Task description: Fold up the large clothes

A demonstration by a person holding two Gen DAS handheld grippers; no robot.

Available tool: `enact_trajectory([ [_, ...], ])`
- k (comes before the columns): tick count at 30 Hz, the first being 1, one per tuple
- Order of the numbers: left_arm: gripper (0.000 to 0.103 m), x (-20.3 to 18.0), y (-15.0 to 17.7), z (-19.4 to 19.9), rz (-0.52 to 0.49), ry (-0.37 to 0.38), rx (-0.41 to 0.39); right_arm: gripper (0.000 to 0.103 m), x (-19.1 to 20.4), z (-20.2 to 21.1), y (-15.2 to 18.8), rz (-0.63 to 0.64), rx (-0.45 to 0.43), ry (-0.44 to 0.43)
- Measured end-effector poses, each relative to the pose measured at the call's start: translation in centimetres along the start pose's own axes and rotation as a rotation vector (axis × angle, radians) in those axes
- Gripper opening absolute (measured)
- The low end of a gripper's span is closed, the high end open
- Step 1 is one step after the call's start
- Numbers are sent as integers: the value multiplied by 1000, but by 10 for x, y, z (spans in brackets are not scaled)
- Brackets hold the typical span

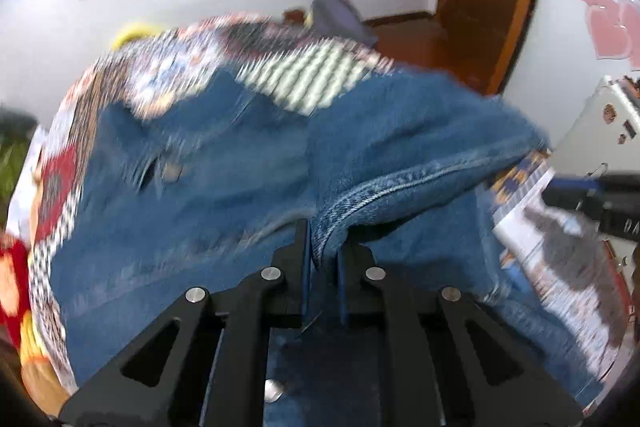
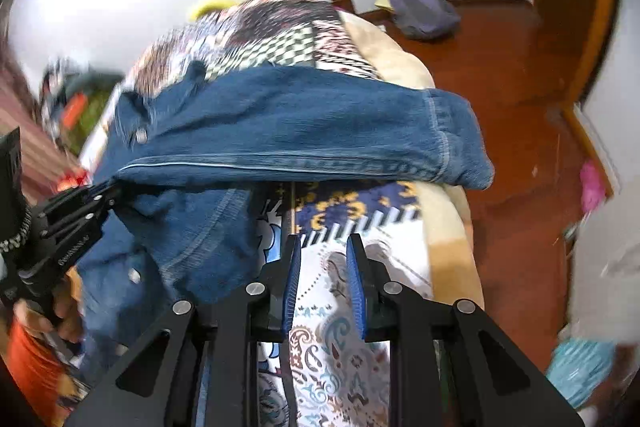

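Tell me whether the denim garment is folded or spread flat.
Partly folded: the denim garment is doubled over along a seam, one edge pinched in the left hand-held gripper.

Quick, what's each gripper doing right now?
Left gripper: shut on the denim garment's seamed edge.
Right gripper: shut, holding nothing.

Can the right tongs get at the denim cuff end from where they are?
Probably yes: the right tongs are empty above the patterned bedspread, and the denim garment's cuff end lies ahead with nothing between.
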State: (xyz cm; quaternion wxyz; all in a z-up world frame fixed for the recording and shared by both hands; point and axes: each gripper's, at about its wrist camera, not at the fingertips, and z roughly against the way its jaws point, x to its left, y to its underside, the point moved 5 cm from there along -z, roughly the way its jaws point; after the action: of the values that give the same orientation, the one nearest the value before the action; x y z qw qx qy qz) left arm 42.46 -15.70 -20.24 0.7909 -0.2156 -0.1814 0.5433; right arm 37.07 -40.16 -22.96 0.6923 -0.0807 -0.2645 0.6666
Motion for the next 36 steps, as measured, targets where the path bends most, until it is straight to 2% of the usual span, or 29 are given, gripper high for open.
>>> enact_trajectory([
  [2, 13, 5, 15, -13, 13, 29, 55, 19, 11, -9, -1, 96, 11, 71],
  [3, 14, 5, 19, -17, 14, 34, 68, 19, 16, -16, 0, 142, 15, 134],
  [5, 15, 5, 27, -21, 8, 32, 80, 19, 19, -23, 3, 158, 30, 174],
  [8, 20, 2, 28, -18, -32, 18, 84, 19, 22, -24, 7, 130, 48, 75],
  [10, 26, 0, 23, -9, -54, 13, 90, 19, 19, -19, 7, 105, 43, 54],
  [14, 68, -15, 2, 17, -101, 47, 76, 19, 10, 5, 0, 70, -11, 54],
  [18, 82, -51, -30, 37, -161, 87, 15, 19, -7, 33, 1, 40, -59, 67],
  [19, 82, -61, -36, 36, -173, 105, 13, 19, -12, 40, 1, 29, -67, 70],
  [22, 82, -102, -53, 17, -225, 146, 43, 19, -25, 53, 2, -2, -82, 75],
  [26, 82, -142, -56, -23, -281, 166, 120, 19, -42, 62, 8, -33, -81, 85],
  [28, 82, -154, -54, -43, -326, 101, 121, 19, -49, 66, 11, -48, -74, 89],
  [29, 80, -159, -55, -51, -350, 35, 95, 19, -52, 67, 12, -54, -73, 88],
  [31, 66, -161, -58, -62, -374, -115, 36, 19, -57, 69, 15, -64, -70, 88],
  [33, 33, -159, -59, -67, -373, -230, -8, 19, -60, 69, 17, -66, -65, 96],
  [34, 27, -157, -61, -66, -362, -246, -22, 19, -61, 68, 17, -66, -61, 103],
  [36, 19, -142, -68, -56, -287, -206, -42, 19, -63, 67, 17, -71, -54, 107],
])
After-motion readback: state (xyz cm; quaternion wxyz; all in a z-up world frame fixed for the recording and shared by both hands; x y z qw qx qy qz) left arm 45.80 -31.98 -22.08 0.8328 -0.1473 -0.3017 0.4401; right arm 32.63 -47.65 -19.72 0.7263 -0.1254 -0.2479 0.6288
